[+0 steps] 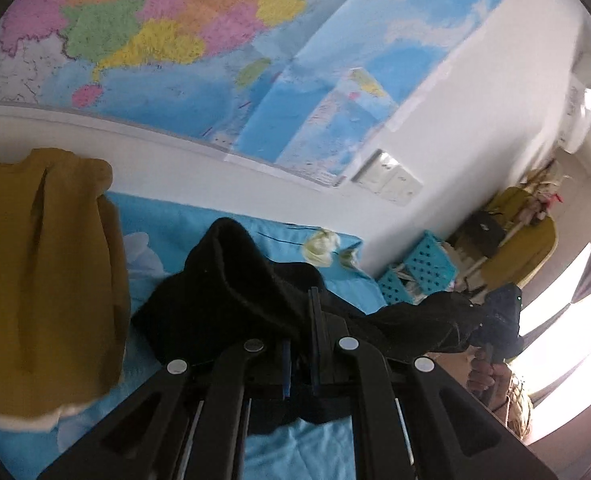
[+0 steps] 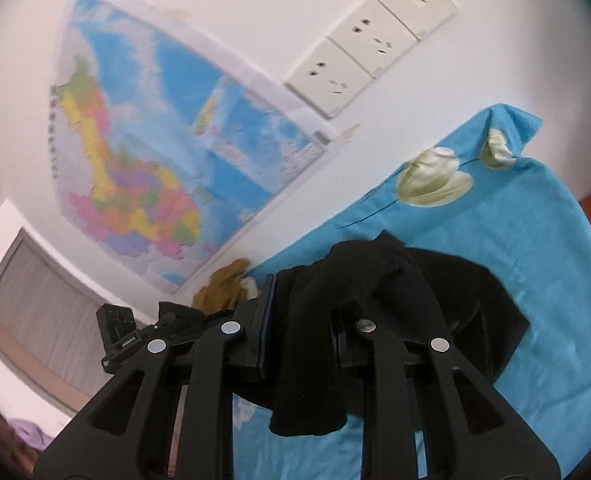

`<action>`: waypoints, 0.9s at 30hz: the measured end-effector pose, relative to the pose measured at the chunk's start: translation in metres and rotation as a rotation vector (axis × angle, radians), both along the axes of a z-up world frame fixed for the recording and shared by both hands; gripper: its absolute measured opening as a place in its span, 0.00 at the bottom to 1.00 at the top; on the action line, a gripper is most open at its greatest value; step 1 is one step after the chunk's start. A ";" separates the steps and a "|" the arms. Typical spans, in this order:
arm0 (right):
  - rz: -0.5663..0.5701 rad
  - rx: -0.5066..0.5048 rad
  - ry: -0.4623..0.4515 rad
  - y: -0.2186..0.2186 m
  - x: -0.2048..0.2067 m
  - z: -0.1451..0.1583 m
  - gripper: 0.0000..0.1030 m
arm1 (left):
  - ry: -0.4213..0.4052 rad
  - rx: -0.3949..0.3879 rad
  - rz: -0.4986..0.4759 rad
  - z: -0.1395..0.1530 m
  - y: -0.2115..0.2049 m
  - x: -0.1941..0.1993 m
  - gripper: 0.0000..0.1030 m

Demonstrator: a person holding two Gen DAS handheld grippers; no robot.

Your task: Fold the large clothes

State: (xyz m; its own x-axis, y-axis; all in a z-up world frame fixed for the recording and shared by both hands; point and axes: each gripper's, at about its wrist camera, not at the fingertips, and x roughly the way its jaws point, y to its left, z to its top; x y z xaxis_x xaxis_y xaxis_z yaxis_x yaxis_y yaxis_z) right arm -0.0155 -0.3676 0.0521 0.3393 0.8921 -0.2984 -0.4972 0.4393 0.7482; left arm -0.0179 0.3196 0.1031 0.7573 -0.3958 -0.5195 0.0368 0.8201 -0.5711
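I have the black garment (image 1: 231,292) pinched in both hands and lifted off the bed (image 1: 183,220), so I judge the fold is only starting: the cloth hangs bunched and draped over my tools, with no flat, squared shape anywhere yet. My left hand-held gripper (image 1: 299,320) has its jaws pressed together on a thin edge of the black fabric. My right hand-held gripper (image 2: 299,312) is clamped on a thicker wad of it, a fold of cloth spilling over the front and down between the arms. The rest of the garment trails onto the blue sheet (image 2: 535,240) beneath.

What is left, as I read it: spread the piece out, lay it flat, bring the sides in, and stack it.

Counting: one black garment in hand. One mustard-yellow garment (image 1: 43,272) lies on the bed to the left, loosely laid and lying over something pale at its lower edge; whether it is properly folded I cannot tell. Two hand-held grippers. One bed with a blue flowered sheet. Two maps on the wall (image 1: 143,36), overlapping. One strip of wall sockets (image 2: 371,40) of three plates.
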 end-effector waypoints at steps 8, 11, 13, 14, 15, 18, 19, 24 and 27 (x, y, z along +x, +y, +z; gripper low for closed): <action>-0.047 -0.082 0.131 0.024 0.062 -0.038 0.24 | 0.145 0.078 0.063 -0.040 0.008 0.071 0.07; -0.073 -0.096 0.196 0.028 0.081 -0.055 0.26 | 0.209 0.100 0.074 -0.060 0.011 0.098 0.07; -0.090 -0.104 0.237 0.030 0.093 -0.068 0.26 | 0.254 0.098 0.080 -0.075 0.014 0.116 0.07; -0.097 -0.104 0.260 0.030 0.099 -0.075 0.27 | 0.266 0.099 0.081 -0.079 0.015 0.122 0.07; -0.103 -0.109 0.271 0.031 0.102 -0.079 0.27 | 0.283 0.104 0.079 -0.086 0.016 0.129 0.07; -0.117 -0.128 0.310 0.031 0.110 -0.094 0.30 | 0.313 0.103 0.079 -0.096 0.017 0.139 0.08; -0.119 -0.132 0.316 0.031 0.112 -0.096 0.30 | 0.321 0.105 0.078 -0.100 0.018 0.142 0.09; -0.130 -0.143 0.345 0.031 0.116 -0.101 0.36 | 0.345 0.099 0.068 -0.103 0.016 0.146 0.09; -0.137 -0.152 0.338 0.034 0.114 -0.096 0.47 | 0.354 0.065 0.069 -0.100 0.019 0.142 0.14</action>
State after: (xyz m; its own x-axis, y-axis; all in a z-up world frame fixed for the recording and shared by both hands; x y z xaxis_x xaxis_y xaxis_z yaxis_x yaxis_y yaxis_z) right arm 0.0988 -0.3335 -0.0436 0.3120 0.7824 -0.5390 -0.1634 0.6031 0.7808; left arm 0.1242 0.3385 0.0035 0.5496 -0.3074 -0.7768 -0.2109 0.8486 -0.4851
